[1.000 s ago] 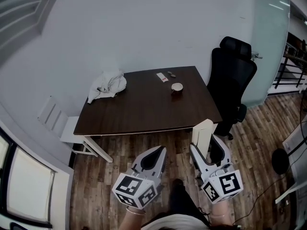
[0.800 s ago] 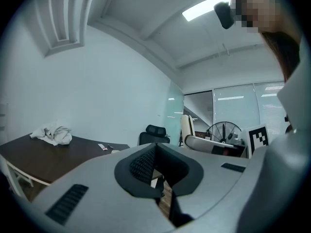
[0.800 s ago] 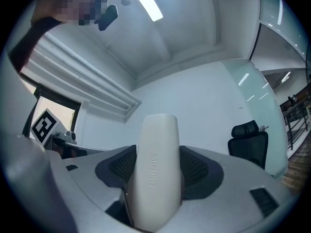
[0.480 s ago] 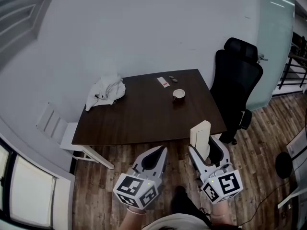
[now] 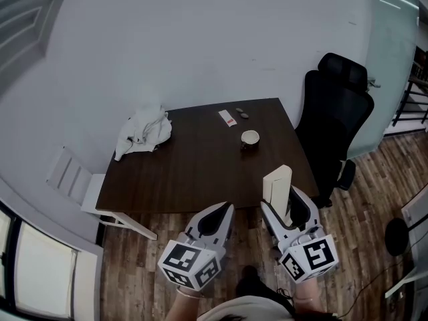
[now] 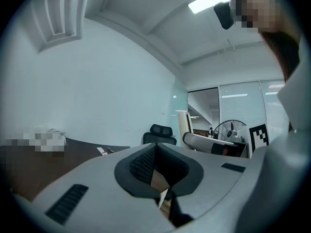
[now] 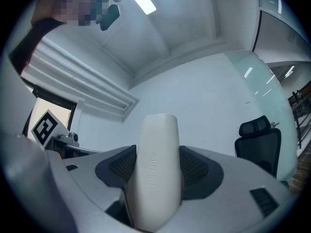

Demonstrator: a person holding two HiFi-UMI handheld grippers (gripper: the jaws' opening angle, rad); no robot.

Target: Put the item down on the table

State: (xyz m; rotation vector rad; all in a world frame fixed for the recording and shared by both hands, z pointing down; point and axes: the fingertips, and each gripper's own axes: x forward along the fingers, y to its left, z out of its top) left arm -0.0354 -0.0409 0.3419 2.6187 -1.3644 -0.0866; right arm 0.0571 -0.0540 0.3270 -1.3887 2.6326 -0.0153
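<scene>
The left gripper (image 5: 217, 214) is clenched on nothing, the right gripper (image 5: 286, 207) grasps the white item (image 5: 277, 184) upright at the table (image 5: 194, 172) edge; next likely reaching forward, lowering onto bare wood, then releasing.

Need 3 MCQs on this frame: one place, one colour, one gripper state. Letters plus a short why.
1. Where on the table does the white cloth lie?
A. far left corner
B. near right corner
C. middle

2. What colour is the office chair?
A. white
B. red
C. black

3. What state is the right gripper in?
A. open, empty
B. shut on the white case
C. shut, empty

Answers:
1 A: the head view shows it bunched at the far left corner.
2 C: seat and back are black.
3 B: the right gripper view shows both pads pressed against the case's sides.
</scene>
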